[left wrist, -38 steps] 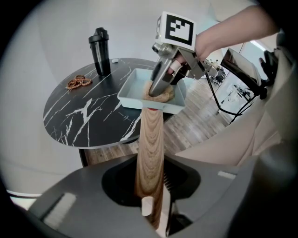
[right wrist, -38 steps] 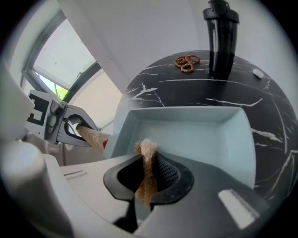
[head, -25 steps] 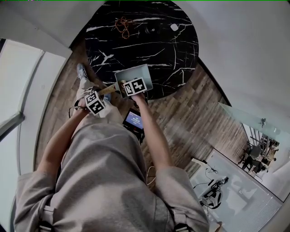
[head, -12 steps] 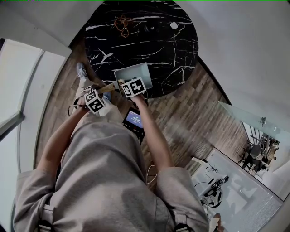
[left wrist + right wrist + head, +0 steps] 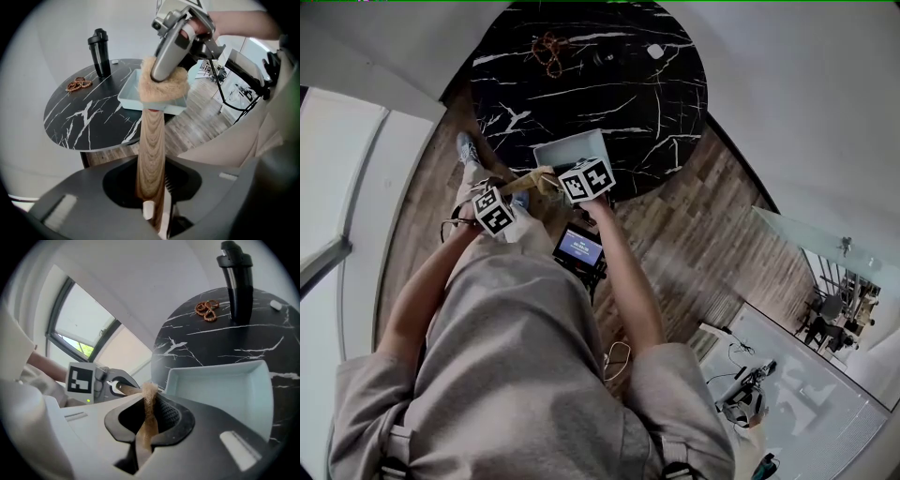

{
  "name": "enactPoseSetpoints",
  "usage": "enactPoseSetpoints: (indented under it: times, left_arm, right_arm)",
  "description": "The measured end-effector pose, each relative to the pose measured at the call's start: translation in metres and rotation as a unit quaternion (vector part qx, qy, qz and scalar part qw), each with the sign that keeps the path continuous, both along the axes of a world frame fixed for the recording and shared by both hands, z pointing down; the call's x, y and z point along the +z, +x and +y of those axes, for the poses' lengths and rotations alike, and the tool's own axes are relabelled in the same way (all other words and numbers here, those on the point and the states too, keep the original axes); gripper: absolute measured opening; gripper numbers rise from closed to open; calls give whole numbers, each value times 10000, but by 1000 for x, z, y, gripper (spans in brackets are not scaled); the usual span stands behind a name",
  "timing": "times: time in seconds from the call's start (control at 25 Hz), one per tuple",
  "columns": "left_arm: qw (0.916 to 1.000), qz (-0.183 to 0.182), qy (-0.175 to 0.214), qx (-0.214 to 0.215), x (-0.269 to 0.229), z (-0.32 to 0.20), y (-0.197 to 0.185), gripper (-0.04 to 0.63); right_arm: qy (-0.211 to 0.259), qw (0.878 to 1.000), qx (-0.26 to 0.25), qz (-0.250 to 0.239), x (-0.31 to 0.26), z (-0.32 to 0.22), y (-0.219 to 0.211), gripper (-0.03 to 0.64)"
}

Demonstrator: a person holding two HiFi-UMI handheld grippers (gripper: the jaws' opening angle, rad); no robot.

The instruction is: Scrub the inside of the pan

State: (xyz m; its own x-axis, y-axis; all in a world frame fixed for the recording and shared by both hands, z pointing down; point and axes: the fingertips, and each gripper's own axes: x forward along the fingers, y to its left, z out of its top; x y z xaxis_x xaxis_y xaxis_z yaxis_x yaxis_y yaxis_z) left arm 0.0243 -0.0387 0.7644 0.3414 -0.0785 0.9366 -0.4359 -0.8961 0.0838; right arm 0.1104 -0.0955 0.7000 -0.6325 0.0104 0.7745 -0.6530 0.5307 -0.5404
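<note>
The pan is at the near edge of the table, with one corner hanging out over the floor. The left gripper has its jaws clamped on the wooden handle. The right gripper is pinched tight on a fuzzy tan pad, which sits right over the handle end of the pan.

Handling-wise, the pan looks like a thin, light tray, stiff but easy to shove around. I'd guess it skates on that glossy top once you start scrubbing. The handle is the obvious place to hold it, and gripping closer to the tray would give more control. The pad is soft and floppy, so it needs pressing down flat to do much.

Compared with a second ago, not much has changed. The right gripper has nudged a bit further over the pan, and the left grip on the handle looks the same.
</note>
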Motion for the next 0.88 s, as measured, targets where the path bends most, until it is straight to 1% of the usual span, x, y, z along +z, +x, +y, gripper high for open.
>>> enactPoseSetpoints:
  times: [0.04, 0.08, 0.12, 0.16, 0.2, 0.24, 0.32, 0.36, 0.44, 0.56, 0.68, 0.8, 0.88]
  left_arm:
    - [10000, 2, -5, 0, 0, 0, 0, 97]
    - [10000, 6, -13, 0, 0, 1, 0, 95]
    - [10000, 9, -23, 0, 1, 1, 0, 95]
    - [10000, 14, -33, 0, 1, 2, 0, 97]
    - [10000, 20, -39, 0, 0, 2, 0, 97]
    - [10000, 26, -35, 2, 0, 1, 0, 97]
    - [10000, 27, 3, 31, 0, -1, 0, 95]
    - [10000, 21, 22, 48, 0, -1, 0, 95]
    - [10000, 27, 23, 52, -1, -1, 0, 95]
    - [10000, 60, 19, 57, -1, 0, 2, 95]
    - [9999, 88, 23, 76, -1, 0, 1, 95]
    - [9998, 72, 90, 148, 0, -1, 1, 94]
    - [9995, 30, 174, 270, 0, -1, 1, 92]
  right_arm:
    - [-39, 9997, 92, -216, -4, -2, 1, 43]
    - [-4, 9994, 213, -290, -5, -5, 6, 44]
    - [101, 9991, 368, -204, -3, -11, 15, 44]
    - [262, 9982, 542, 29, 1, -19, 27, 44]
    - [471, 9956, 703, 390, 5, -28, 42, 44]
    - [718, 9904, 820, 848, 8, -38, 59, 45]
    - [1205, 9712, 965, 1814, 14, -57, 92, 46]
    - [1357, 9608, 1067, 2171, 16, -64, 105, 46]
    - [1444, 9451, 1350, 2604, 19, -73, 122, 46]
    - [1424, 9287, 1756, 2941, 28, -82, 136, 46]
    - [1545, 9145, 1958, 3185, 28, -93, 139, 46]
    - [1658, 9045, 1993, 3386, 30, -102, 138, 46]
    - [1643, 9007, 2027, 3472, 35, -103, 140, 46]
